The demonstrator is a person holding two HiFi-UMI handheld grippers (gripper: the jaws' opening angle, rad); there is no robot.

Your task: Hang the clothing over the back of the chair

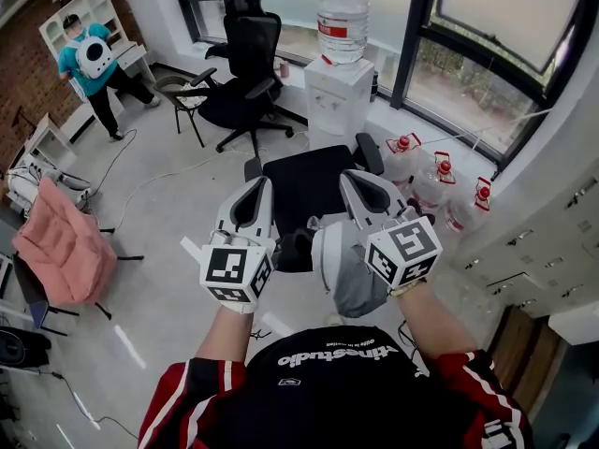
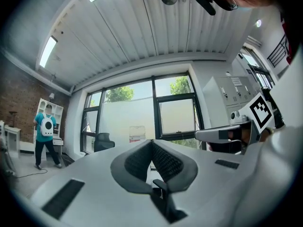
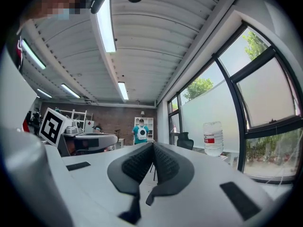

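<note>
A grey garment (image 1: 344,271) is draped over the dark back (image 1: 296,249) of a black office chair (image 1: 309,190) just in front of me. It hangs between my two grippers in the head view. My left gripper (image 1: 255,190) is raised to the left of the chair back, jaws closed tip to tip with nothing between them (image 2: 151,144). On the other side of the garment, my right gripper (image 1: 361,181) is also shut and empty (image 3: 153,146). Both gripper views look out level across the room, so neither shows the garment.
A second black office chair (image 1: 240,80) and a water dispenser (image 1: 337,96) stand by the window. Several water bottles (image 1: 440,183) lie on the floor at the right. A pink garment (image 1: 62,247) covers a chair at the left. A person in teal (image 1: 90,62) stands far left.
</note>
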